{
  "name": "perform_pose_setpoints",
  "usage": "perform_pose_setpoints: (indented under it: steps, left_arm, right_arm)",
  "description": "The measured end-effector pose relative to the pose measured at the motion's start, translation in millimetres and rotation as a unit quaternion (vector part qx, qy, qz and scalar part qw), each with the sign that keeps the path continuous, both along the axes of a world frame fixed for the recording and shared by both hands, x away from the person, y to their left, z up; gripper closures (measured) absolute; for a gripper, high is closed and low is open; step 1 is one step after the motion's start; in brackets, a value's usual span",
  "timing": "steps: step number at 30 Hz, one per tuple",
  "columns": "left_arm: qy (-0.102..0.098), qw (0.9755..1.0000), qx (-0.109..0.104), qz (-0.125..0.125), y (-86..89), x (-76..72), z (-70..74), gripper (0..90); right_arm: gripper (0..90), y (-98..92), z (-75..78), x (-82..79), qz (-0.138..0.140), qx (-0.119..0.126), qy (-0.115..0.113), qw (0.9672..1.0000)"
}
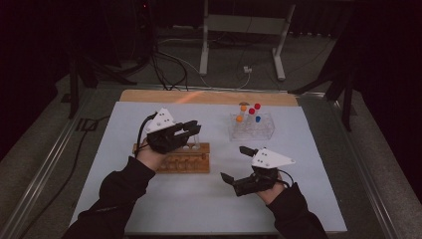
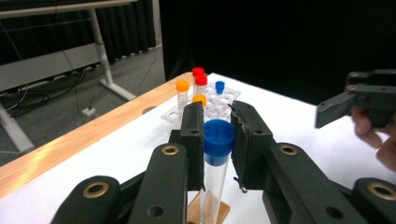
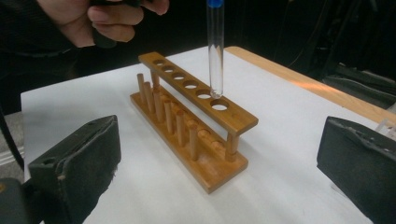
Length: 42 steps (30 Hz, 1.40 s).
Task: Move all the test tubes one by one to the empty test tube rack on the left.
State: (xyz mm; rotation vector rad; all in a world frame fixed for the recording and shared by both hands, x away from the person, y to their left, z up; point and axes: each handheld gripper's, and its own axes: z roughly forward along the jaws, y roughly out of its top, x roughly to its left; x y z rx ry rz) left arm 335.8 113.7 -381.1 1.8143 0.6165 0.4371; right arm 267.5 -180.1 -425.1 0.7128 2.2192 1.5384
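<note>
Left hand-held gripper (image 2: pixel 218 140) holds blue-capped tube (image 2: pixel 215 172) upright, cap up.

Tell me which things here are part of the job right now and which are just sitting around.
In the job:
- left tongs, shut on the blue-capped tube
- wooden rack, tube tip just above its end hole
- right tongs, open, nothing between them

Lying about:
- clear rack at the back, with capped tubes: red, orange, blue
</note>
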Motion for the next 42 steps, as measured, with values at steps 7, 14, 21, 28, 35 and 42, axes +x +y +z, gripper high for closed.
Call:
perform_pose_setpoints:
  steps: [7, 14, 21, 28, 35, 42]
  left_arm:
    - [0.012, 0.9999, -0.001, 0.011, 1.2, 8.0, -12.0, 77.0]
    - [0.02, 0.9997, 0.011, 0.013, -3.2, 10.1, -30.4, 77.0]
    - [0.033, 0.999, 0.024, 0.016, -6.1, 11.6, -49.0, 77.0]
    - [0.044, 0.9984, 0.028, 0.02, -6.1, 11.3, -60.4, 77.0]
    - [0.052, 0.998, 0.029, 0.022, -5.3, 10.4, -68.1, 76.9]
    - [0.052, 0.9977, 0.037, 0.022, -7.4, 9.8, -73.0, 76.8]
  right_arm:
    - [0.0, 0.0, -1.9, 0.0, -0.001, -0.005, 0.0, 1.0]
    - [0.0, -0.4, -2.7, 0.6, 0.0, -0.006, 0.001, 1.0]
    - [0.0, -0.3, -3.6, 0.3, 0.0, -0.011, 0.002, 0.9999]
    - [0.0, -0.4, -3.9, 0.1, 0.002, -0.012, 0.003, 0.9999]
    - [0.0, -0.6, -4.2, 0.3, 0.003, -0.012, 0.004, 0.9999]
    - [0.0, -0.5, -4.9, 0.3, 0.004, -0.015, 0.005, 0.9999]
